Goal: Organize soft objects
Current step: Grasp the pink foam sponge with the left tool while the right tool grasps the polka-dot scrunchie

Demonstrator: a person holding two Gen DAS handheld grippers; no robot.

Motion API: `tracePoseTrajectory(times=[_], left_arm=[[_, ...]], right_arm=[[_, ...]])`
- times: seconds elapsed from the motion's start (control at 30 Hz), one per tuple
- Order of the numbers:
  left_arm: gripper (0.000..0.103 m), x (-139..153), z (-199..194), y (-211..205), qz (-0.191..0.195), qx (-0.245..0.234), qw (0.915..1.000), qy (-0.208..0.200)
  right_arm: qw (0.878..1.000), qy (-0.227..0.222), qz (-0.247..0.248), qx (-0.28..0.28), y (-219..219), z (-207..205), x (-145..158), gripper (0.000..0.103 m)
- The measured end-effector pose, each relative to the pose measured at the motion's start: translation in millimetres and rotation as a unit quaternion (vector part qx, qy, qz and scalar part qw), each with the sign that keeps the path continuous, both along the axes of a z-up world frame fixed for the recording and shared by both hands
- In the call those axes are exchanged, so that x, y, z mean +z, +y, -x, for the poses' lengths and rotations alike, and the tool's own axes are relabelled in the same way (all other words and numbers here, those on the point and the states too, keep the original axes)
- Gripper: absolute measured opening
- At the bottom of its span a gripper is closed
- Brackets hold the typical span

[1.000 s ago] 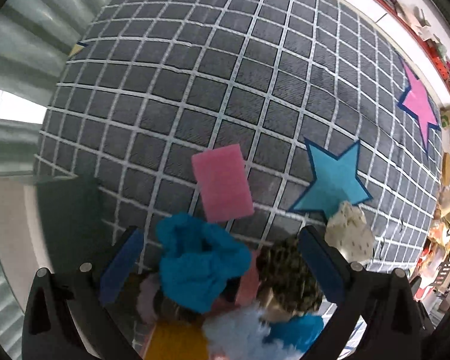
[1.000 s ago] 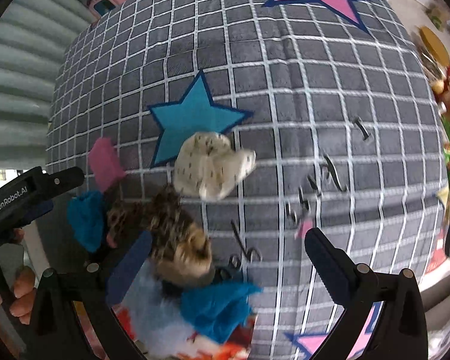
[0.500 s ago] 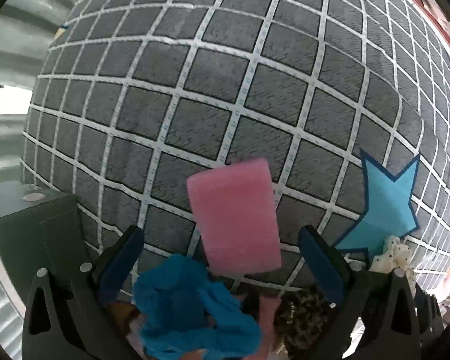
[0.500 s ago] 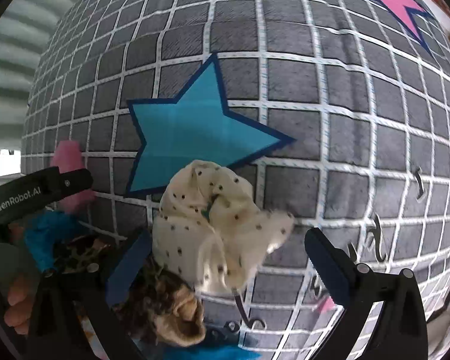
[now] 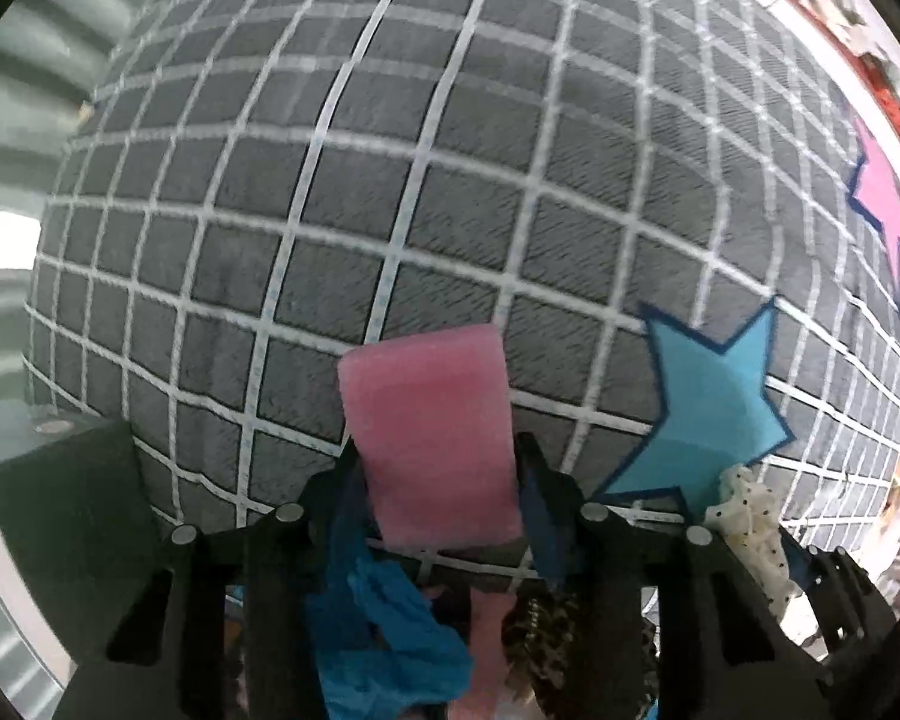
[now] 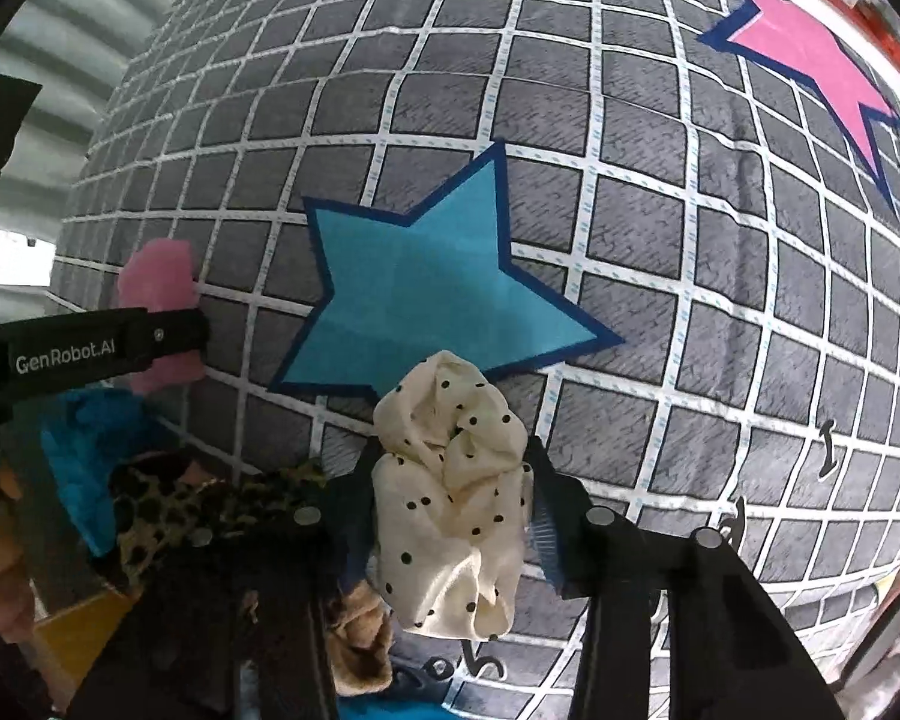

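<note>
Both claws are pointing down, jaws just closing: the left gripper (image 5: 438,450) squeezing the pink foam sponge (image 5: 429,432) across its width, its length running away — the right gripper (image 6: 450,468) pinching the cream polka-dot scrunchie (image 6: 450,498).

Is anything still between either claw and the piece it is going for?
No. The left claw has just closed onto the pink sponge, the right claw onto the dotted scrunchie; nothing lies between.

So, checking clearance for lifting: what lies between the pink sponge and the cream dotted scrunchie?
In the left wrist view, the blue star patch lies between the pink sponge and the cream scrunchie.
</note>
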State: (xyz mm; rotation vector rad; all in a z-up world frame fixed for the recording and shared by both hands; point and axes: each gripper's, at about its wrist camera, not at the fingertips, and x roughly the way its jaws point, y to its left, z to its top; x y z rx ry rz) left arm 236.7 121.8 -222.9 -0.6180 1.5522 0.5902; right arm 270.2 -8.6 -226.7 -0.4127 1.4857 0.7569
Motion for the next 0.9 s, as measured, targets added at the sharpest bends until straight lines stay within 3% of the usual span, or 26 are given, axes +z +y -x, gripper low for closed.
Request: tracePoseTrajectory(times=[0.47, 0.9], left_arm=[[0.051, 101.3, -7.7, -57.9, -0.051, -0.092, 0.9906, -0.088], [0.051, 156.2, 61.9, -113.6, -0.052, -0.138, 0.9816, -0.122]], right_arm=[[0.997, 0.015, -0.059, -0.057, -59.7, -8.3, 59.8, 0.042], [0.994, 0.030, -0.078, -0.069, -114.1, 18.0, 86.4, 0.042]])
